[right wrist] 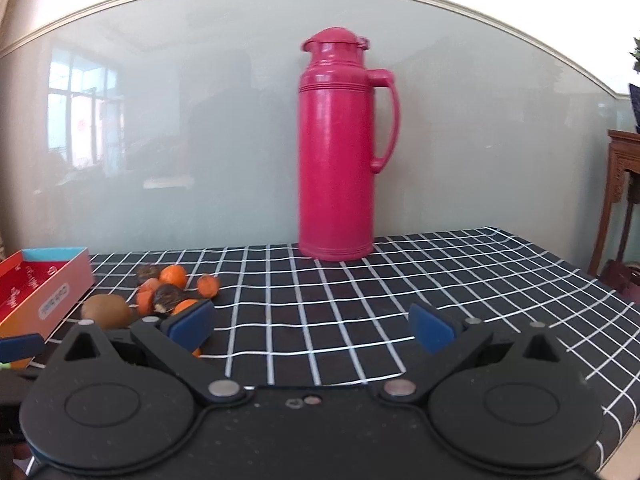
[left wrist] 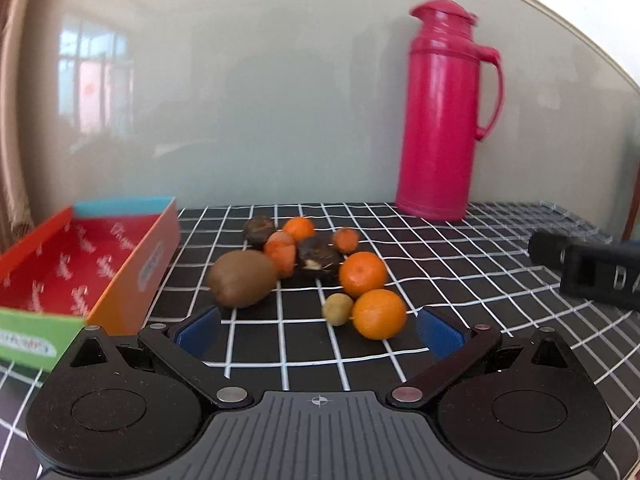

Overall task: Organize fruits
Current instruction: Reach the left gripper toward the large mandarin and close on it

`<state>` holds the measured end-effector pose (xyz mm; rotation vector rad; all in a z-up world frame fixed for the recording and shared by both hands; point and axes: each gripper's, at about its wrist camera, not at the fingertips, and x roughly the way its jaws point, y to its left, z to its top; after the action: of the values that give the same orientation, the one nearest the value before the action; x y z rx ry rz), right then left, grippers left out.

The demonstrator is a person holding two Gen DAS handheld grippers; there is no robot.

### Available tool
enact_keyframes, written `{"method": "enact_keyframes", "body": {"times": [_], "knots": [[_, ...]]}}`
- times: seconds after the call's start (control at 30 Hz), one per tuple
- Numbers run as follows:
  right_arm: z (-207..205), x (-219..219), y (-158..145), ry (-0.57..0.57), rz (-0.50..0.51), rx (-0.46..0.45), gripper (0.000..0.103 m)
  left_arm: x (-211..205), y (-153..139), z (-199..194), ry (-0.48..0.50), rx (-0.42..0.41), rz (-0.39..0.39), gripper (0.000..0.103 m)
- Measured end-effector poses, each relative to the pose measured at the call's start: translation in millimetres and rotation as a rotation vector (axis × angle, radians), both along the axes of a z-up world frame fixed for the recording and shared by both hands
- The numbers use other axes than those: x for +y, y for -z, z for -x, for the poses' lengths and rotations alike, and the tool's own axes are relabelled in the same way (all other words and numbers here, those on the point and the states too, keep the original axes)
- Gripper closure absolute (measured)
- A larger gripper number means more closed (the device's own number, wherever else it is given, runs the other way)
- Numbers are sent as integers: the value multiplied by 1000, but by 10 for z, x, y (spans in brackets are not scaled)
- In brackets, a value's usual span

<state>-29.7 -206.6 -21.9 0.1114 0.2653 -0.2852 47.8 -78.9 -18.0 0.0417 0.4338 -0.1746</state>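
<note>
A heap of fruit lies on the black checked tablecloth [left wrist: 460, 256]: a large kiwi [left wrist: 243, 279], a small kiwi [left wrist: 338, 309], several oranges [left wrist: 379, 314] and dark brown fruits [left wrist: 319, 258]. My left gripper [left wrist: 320, 330] is open just in front of the heap, with nothing between its blue pads. To the left stands an open box with a red inside [left wrist: 60, 264]. In the right wrist view the same fruit [right wrist: 168, 292] lies at the left, and my right gripper [right wrist: 312, 326] is open over bare cloth.
A tall pink thermos jug [left wrist: 444, 116] stands at the back against a glossy wall panel. The black body of the right gripper [left wrist: 592, 272] shows at the right in the left wrist view. A wooden stand [right wrist: 624, 184] stands beyond the table's right edge.
</note>
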Motion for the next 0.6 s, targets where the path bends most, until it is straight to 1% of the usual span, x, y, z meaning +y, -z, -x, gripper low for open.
{"method": "enact_keyframes", "body": {"times": [0.03, 0.13, 0.23, 0.27, 0.3, 0.33, 0.43, 0.6], "knots": [[7, -38, -6, 14, 17, -10, 0, -59, 0, -10, 0, -2, -23, 0], [-28, -172, 2, 50, 5, -6, 0, -196, 4, -67, 20, 8, -65, 0], [-74, -296, 11, 90, 23, 10, 0, -282, 27, -139, 40, 32, -53, 0], [-89, -346, 16, 102, 15, 21, 0, -304, 29, -160, 50, 39, -42, 3], [-96, -409, 17, 117, 5, 25, 0, -339, 35, -184, 58, 45, -36, 24], [-94, -469, 14, 128, 4, 19, 0, -373, 48, -224, 57, 62, -39, 39], [-103, -592, 35, 146, -6, 36, 0, -441, 129, -349, 48, 113, -27, 40], [-172, -755, 75, 172, -10, 44, 0, -517, 163, -448, 40, 134, -13, 40]]}}
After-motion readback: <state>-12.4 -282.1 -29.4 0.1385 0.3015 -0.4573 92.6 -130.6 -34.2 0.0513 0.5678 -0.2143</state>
